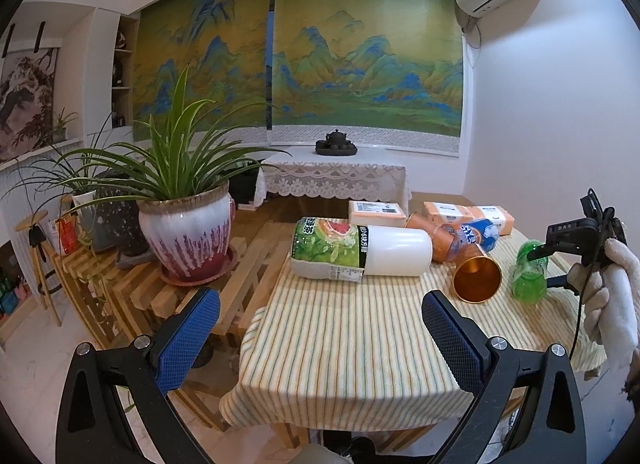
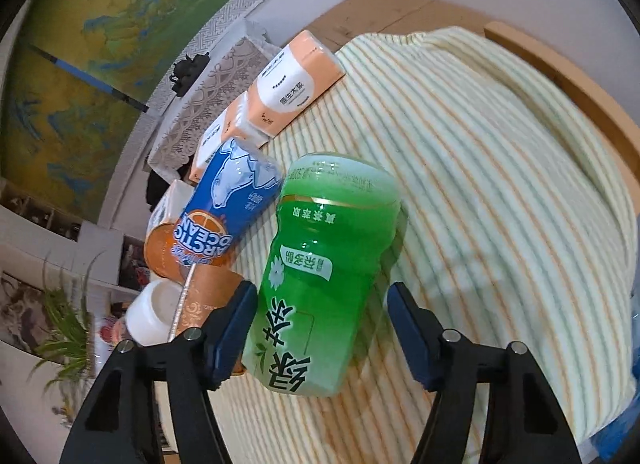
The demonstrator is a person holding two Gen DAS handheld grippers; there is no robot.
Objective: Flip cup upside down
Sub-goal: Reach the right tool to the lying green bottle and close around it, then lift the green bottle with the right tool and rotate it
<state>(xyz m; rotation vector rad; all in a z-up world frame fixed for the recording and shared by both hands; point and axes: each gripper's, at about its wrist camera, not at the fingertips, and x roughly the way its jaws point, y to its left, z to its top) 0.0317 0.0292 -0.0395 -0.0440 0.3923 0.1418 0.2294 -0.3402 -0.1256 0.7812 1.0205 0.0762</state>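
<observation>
A green plastic cup (image 2: 328,272) cut from a tea bottle lies between the fingers of my right gripper (image 2: 320,328) on the striped tablecloth (image 2: 500,183). The jaws stand wide on either side of it; the left pad (image 2: 236,328) is close to it, the right pad (image 2: 408,328) is apart. The cup also shows in the left wrist view (image 1: 530,276) at the table's right, with the right gripper (image 1: 548,268) at it. My left gripper (image 1: 320,328) is open and empty above the table's near left edge.
A copper metal cup (image 1: 478,276) lies on its side beside the green cup. A blue Arctic Ocean can (image 2: 236,199), a large white-and-green bottle (image 1: 360,250) and tissue packs (image 2: 292,79) lie behind. A potted plant (image 1: 184,232) stands on a wooden rack at left.
</observation>
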